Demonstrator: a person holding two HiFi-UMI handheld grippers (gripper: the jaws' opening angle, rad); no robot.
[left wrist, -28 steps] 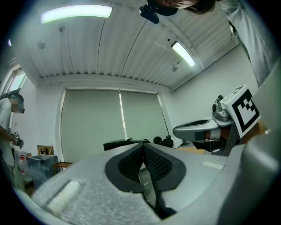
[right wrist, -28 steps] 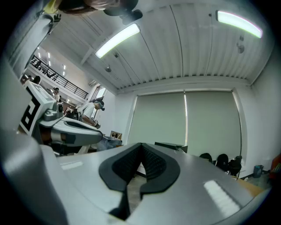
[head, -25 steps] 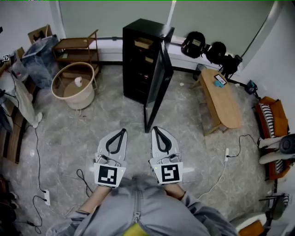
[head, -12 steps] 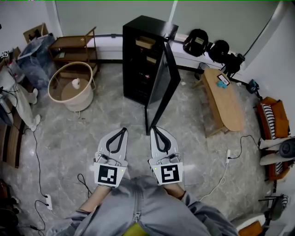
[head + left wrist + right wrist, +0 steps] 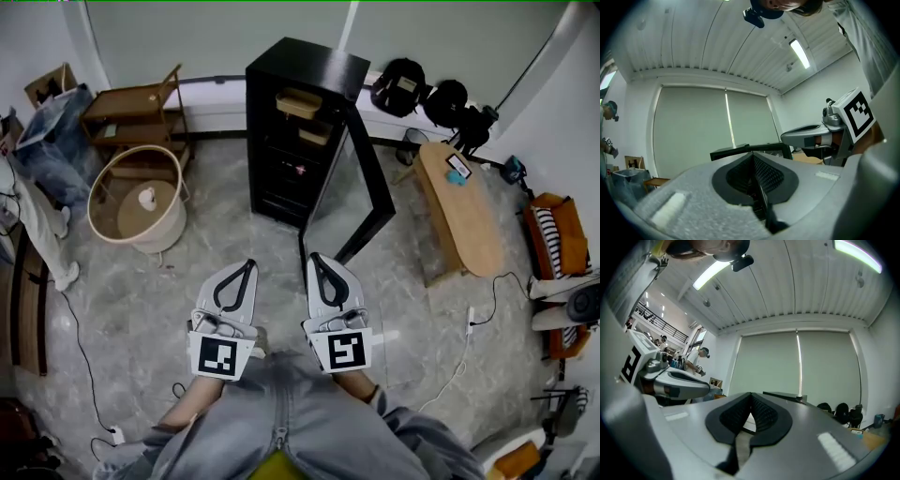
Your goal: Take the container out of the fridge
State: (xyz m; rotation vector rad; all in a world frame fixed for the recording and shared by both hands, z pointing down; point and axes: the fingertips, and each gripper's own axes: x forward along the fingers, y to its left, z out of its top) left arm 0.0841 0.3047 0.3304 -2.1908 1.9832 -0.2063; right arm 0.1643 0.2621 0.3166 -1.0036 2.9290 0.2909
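Item 1: fridge (image 5: 281,141), black and upright, set at the far middle of the room; its door (image 5: 361,202) is swung open toward the right, so the shelves are exposed to anyone coming from the near side. Item 2: container (image 5: 302,101), tan, lodged on the upper shelf inside the fridge and well apart from both tongs. A second tan box (image 5: 314,135) is seen on the shelf below, and which of the 2 is meant cannot be told. Nothing has been taken out, so the task is judged to be at the approach. Item 3: left tongs (image 5: 249,269), held level at the near middle and pointed toward the fridge, jaws closed together with nothing between them. Item 4: right tongs (image 5: 316,262), just beside the left, likewise closed tip to tip and empty. Both are judged to be carried closed because no reach has begun; they would have to be opened before anything could be gripped. Item 5: round basket (image 5: 101,187) on the floor at the far left, in which 1 small white object (image 5: 146,198) is held. Item 6: low wooden table (image 5: 464,225) at the right, on which a small flat device (image 5: 457,167) is carried.
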